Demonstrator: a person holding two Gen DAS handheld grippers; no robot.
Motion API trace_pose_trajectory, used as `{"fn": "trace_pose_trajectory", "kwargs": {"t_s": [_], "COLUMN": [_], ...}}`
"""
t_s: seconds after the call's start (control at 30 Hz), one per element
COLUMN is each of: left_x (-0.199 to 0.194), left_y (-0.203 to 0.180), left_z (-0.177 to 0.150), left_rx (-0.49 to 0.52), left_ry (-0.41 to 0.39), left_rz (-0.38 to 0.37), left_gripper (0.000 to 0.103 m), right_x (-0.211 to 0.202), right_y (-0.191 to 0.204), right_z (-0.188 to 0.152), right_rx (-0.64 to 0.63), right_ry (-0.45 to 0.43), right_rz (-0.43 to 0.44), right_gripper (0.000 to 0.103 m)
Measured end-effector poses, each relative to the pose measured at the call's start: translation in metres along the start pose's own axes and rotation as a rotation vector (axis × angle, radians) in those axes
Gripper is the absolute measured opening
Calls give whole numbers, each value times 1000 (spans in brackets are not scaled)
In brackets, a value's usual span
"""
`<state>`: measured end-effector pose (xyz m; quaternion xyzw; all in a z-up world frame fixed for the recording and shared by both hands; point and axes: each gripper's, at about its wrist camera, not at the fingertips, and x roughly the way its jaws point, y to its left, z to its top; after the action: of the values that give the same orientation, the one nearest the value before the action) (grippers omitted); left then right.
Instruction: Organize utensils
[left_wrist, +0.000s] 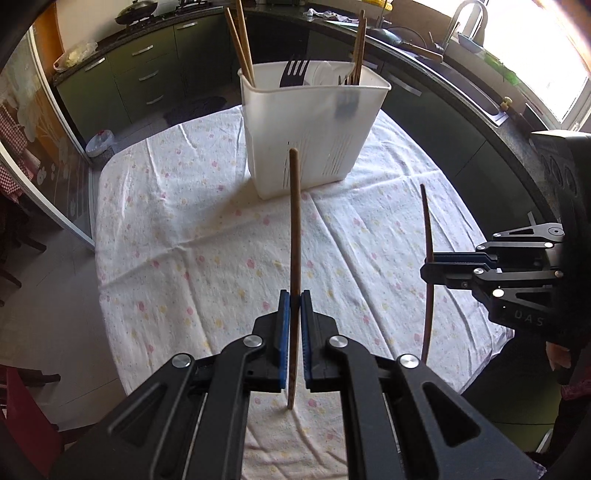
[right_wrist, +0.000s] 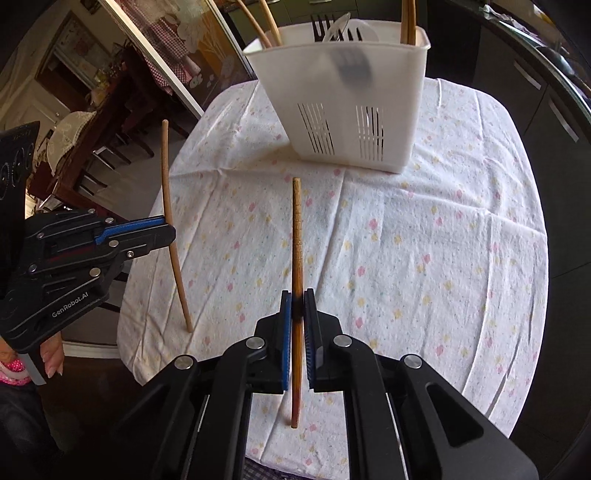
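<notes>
Chopsticks, one per claw: left claw clenched on one chopstick, right claw clenched on another chopstick, both near-upright above table. White caddy at 12 o'clock on floral cloth, with chopsticks, fork inside.

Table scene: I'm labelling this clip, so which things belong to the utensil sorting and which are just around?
Job:
- left gripper, shut on thin brown wooden chopstick
- right gripper, shut on carved brown wooden chopstick
- white slotted plastic utensil caddy

Around:
- floral white tablecloth
- dark wok
</notes>
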<state>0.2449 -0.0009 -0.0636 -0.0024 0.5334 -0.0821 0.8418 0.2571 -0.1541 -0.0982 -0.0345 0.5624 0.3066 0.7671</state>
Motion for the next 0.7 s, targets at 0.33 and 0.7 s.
{"fn": "trace_pose_trajectory", "kwargs": {"t_s": [0.33,0.7], "left_x": [-51,-119], "left_y": [-23,-33], "left_z": [45,119], "left_rx": [22,13], "left_ry": [-136,-336], "left_rz": [-2,27], "left_gripper": [6,6], "right_x": [-72,-123], "right_y": [-21,-24], "right_z": [5,31], "right_rx": [2,-4], "right_ry": [-134,-240], "right_rz": [25,17], "right_gripper": [7,7]}}
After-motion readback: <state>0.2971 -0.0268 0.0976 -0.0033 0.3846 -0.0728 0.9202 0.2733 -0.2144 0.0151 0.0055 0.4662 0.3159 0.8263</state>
